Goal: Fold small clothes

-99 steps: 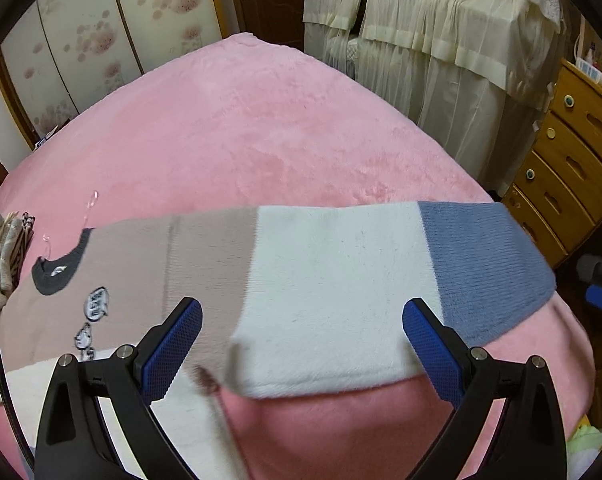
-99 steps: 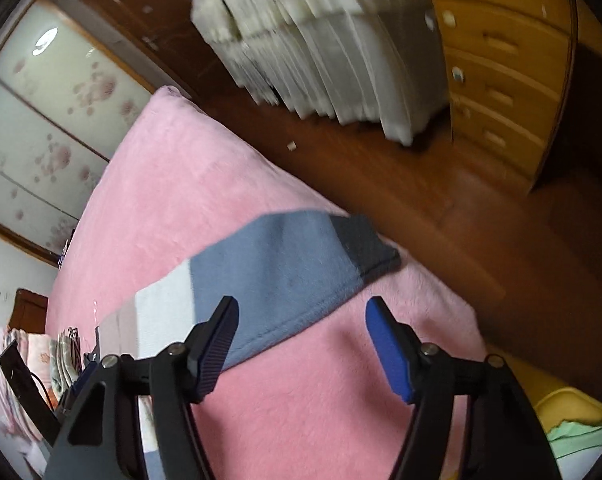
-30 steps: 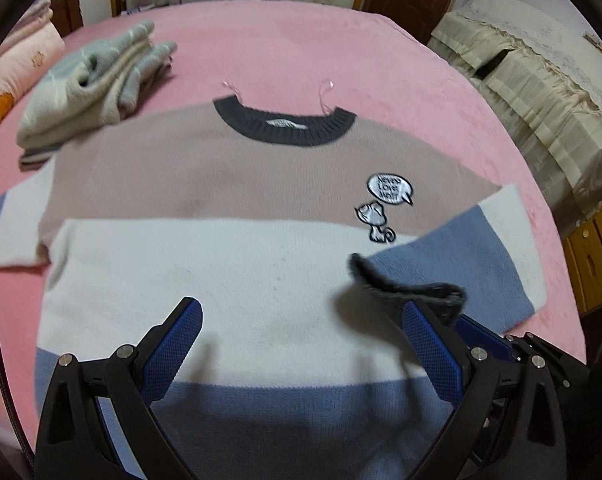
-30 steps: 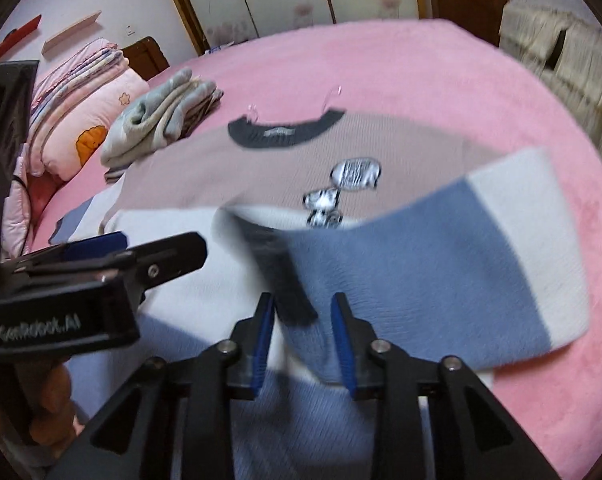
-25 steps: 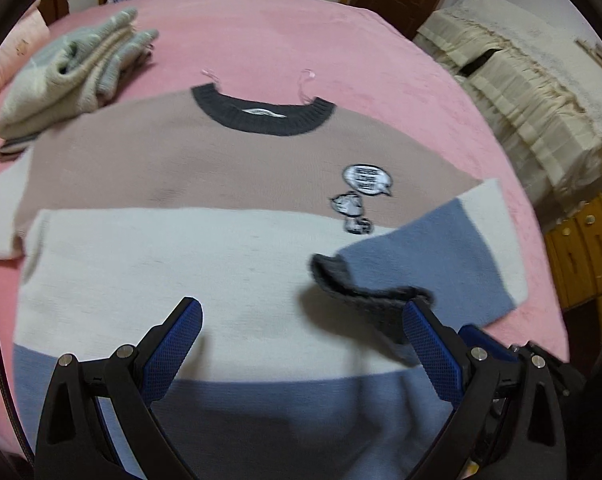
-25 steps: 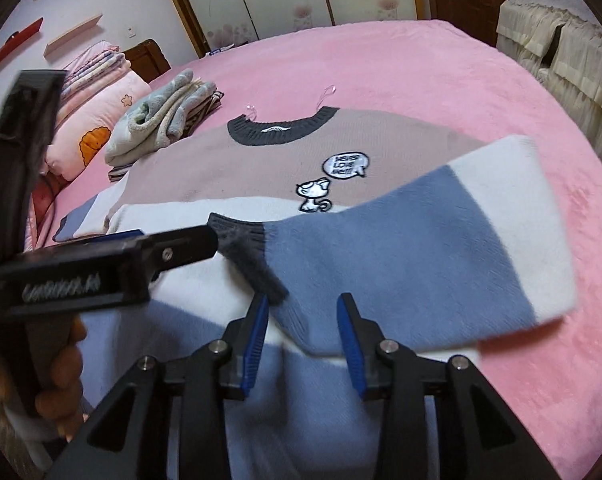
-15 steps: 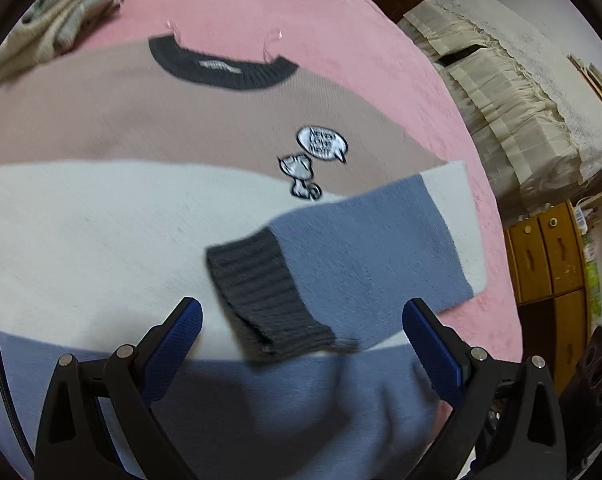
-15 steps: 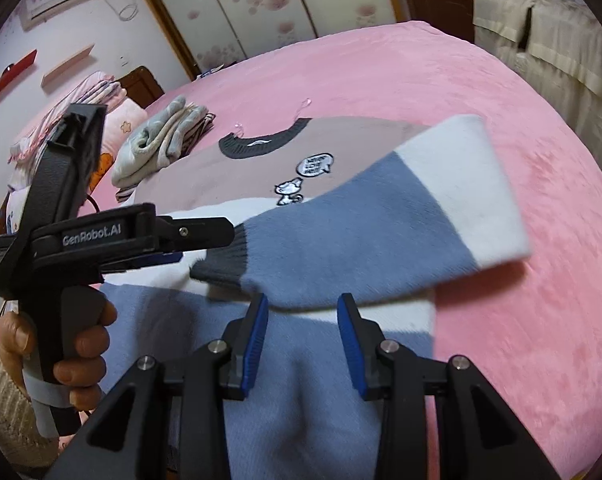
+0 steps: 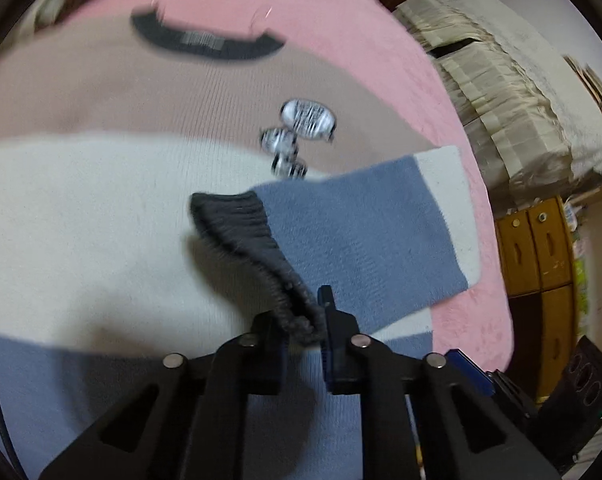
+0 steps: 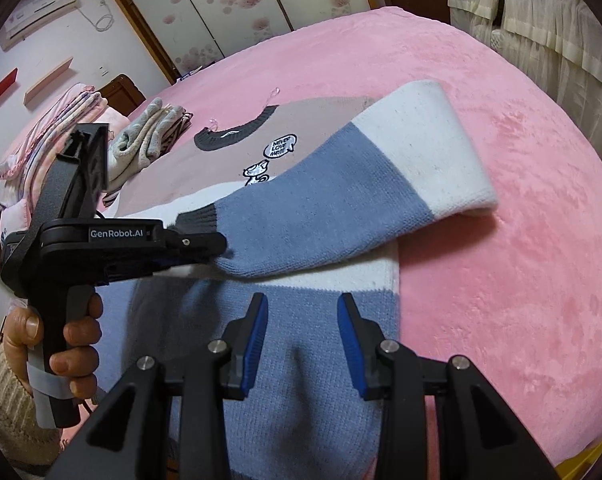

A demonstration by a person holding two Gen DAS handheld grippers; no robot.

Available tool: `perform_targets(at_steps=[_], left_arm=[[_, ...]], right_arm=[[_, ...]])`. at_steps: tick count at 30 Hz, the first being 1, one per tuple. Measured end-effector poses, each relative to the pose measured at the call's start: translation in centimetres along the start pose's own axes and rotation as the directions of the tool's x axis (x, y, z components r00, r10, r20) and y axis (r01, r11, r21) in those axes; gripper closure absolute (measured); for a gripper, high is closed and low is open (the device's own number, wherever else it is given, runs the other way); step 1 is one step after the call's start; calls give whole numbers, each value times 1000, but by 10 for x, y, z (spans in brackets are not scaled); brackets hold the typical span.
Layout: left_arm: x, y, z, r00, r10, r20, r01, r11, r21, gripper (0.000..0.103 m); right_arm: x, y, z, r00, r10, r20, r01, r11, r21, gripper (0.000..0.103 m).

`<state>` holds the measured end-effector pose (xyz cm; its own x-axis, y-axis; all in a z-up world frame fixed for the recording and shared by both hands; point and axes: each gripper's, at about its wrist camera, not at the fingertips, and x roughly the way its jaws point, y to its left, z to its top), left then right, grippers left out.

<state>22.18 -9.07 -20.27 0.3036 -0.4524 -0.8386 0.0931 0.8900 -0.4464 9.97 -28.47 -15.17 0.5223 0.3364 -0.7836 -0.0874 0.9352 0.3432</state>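
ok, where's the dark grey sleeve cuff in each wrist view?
Left wrist: sleeve cuff runs from picture centre down to the bottom middle, its near end pinched in the left gripper.
Right wrist: sleeve cuff sits left of centre, clamped at the tip of the left gripper.
Shared landmark: cat patch on the sweater chest, just beyond the sleeve.
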Motion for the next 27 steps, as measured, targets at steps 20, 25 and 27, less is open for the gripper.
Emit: perform_targets(at_steps=[20,25,27], left_arm=[[-63,63,80,853,340,397,-359,933,-26,94],[-56,81,85,847,338,410,-351,935,-46,94],[-58,82,88,841,333,428,-343,938,-54,94]], right_arm=[[23,-56,41,988,-152,31,149,984,93,67],[45,-46,54,981,-193,25,192,981,30,67],[56,-42,58,977,-211,19,211,977,2,67]])
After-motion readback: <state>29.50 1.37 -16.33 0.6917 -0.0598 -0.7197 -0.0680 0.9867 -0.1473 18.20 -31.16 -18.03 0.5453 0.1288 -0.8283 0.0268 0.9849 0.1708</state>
